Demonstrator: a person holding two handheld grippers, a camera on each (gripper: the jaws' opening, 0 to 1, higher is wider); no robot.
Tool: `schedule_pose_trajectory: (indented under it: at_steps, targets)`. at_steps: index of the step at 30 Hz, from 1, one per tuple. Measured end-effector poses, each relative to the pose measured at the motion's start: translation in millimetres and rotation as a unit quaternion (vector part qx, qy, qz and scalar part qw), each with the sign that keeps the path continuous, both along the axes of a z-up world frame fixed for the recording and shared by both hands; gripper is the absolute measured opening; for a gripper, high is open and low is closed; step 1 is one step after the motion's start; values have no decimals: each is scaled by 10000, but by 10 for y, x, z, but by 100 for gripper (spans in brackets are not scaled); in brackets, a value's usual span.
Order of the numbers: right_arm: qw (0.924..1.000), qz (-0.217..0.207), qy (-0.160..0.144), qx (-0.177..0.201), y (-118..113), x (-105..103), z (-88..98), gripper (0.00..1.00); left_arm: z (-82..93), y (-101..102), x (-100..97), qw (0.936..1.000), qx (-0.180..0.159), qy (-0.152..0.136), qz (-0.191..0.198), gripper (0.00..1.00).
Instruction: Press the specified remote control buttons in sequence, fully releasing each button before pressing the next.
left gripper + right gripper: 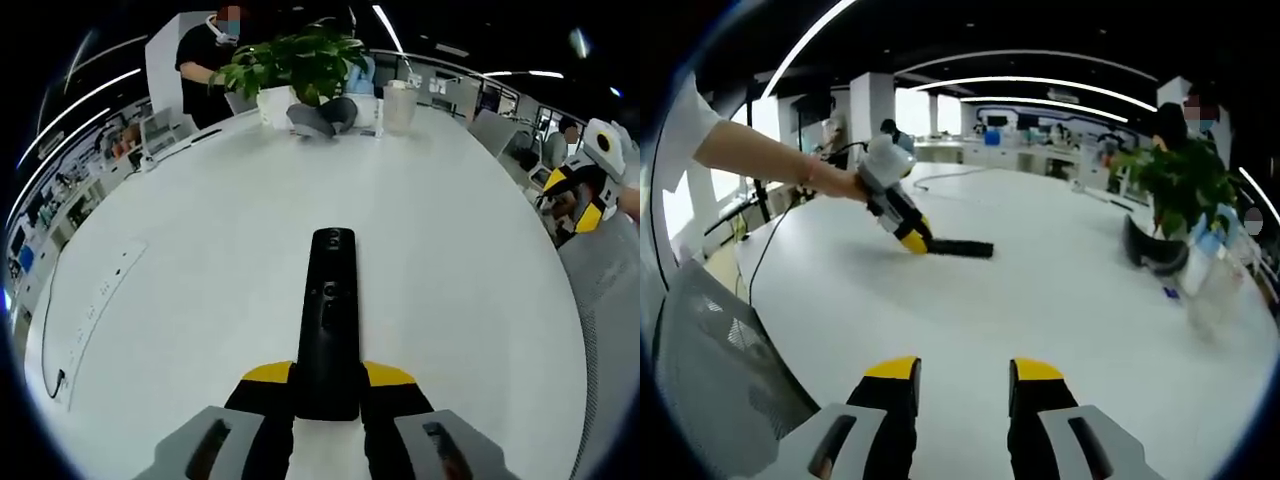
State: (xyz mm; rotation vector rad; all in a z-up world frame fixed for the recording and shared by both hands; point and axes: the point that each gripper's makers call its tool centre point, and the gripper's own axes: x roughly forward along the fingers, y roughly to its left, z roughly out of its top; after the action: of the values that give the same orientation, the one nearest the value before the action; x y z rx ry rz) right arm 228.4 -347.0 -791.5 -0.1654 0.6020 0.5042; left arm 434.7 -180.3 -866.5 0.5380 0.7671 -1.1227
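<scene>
Left gripper view, remote control [328, 325] clamped, mid-table [200, 280]

Left gripper view: low, close over remote [327, 325]. Right gripper view: farther off, across same white table [1040, 290].

Left gripper [326, 385] clamped, seemingly; right gripper [965, 385] jaws apart

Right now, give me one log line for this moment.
left gripper: shut on remote, flat on table | right gripper: open, held back, nothing between its tips | press: not begun
</scene>
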Motion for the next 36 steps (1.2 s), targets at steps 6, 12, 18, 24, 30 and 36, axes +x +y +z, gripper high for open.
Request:
schedule_pose_trajectory:
  at_steps: [6, 12, 18, 24, 30, 36]
  targets:
    - [10000, -7, 4, -10, -2, 0, -2, 32, -1, 4, -21, 10000, 44, 24, -54, 24]
    - [10000, 4, 22, -25, 0, 0, -11, 32, -8, 8, -76, 9998, 126, 55, -138, 24]
    - [10000, 27, 47, -39, 4, -5, -22, 31, -10, 26, -126, 9992, 276, 91, -272, 24]
    - [10000, 21, 50, -65, -4, -4, -25, 30, -4, 33, -178, 9990, 299, 85, -321, 24]
    - [9999, 23, 63, -95, -9, -8, -32, 30, 11, 39, -206, 9990, 303, 88, -331, 24]
    - [9999, 15, 59, -105, -16, -5, -29, 29, 14, 41, -238, 9989, 325, 109, -308, 24]
